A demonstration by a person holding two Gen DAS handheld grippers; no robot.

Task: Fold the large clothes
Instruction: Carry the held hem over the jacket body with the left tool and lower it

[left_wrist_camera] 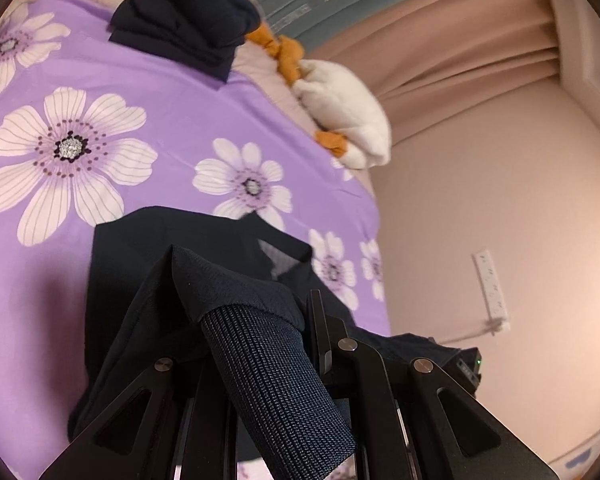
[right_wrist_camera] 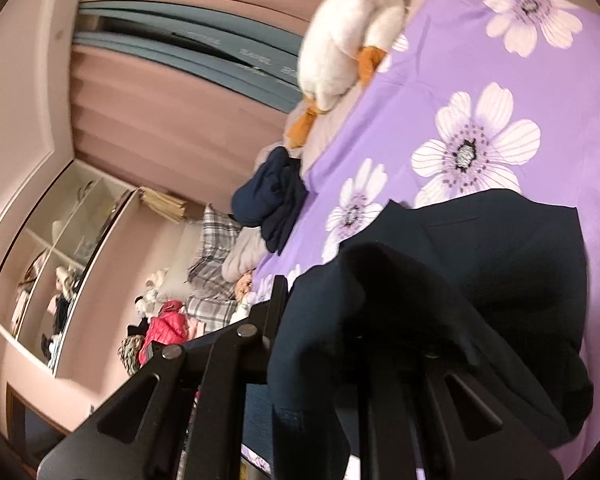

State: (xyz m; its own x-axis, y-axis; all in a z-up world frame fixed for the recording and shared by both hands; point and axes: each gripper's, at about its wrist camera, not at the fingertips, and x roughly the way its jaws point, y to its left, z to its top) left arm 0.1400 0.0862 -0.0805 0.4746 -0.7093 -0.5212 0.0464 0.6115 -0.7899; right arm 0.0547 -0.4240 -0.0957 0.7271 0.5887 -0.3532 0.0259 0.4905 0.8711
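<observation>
A dark navy garment [left_wrist_camera: 188,256] lies on the purple flowered bedsheet [left_wrist_camera: 148,80]. My left gripper [left_wrist_camera: 260,320] is shut on its sleeve, with the ribbed cuff [left_wrist_camera: 276,384] hanging back between the fingers. In the right wrist view the same navy garment [right_wrist_camera: 500,264] drapes over my right gripper [right_wrist_camera: 364,304], which is shut on a bunched part of it; the right finger is hidden under the cloth. Both grippers hold the garment lifted a little above the bed.
A folded navy pile [left_wrist_camera: 188,12] sits at the far end of the bed, also in the right wrist view [right_wrist_camera: 272,200]. A white plush duck [left_wrist_camera: 344,108] lies at the bed's edge by the curtains. A wall socket strip [left_wrist_camera: 492,284] and a shelf cabinet [right_wrist_camera: 56,256] are off the bed.
</observation>
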